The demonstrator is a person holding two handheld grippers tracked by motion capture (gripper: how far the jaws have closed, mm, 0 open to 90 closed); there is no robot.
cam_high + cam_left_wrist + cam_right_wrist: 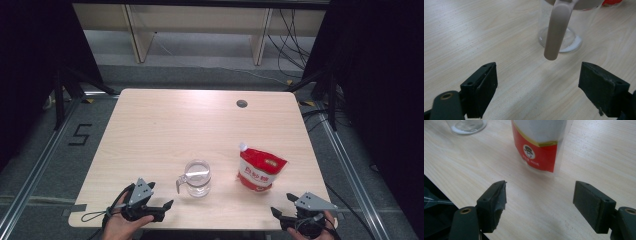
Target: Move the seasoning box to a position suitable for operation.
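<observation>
Pale wood bench [150,130]. Left tongs [161,209] wide, empty, facing glass jar [197,178] handle: approach squarely. Right tongs [281,214] wide, empty, facing red pouch [260,170]: grip mid-body.

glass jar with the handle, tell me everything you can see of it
The glass jar is clear, round and upright on the wooden table, near its front edge, left of the red and white pouch and apart from it. A greyish-brown handle hangs down its side, pointing toward the left gripper, whose jaws stand open short of it. A thin layer of white powder lies at the bottom. Nothing touches it but the table.
</observation>
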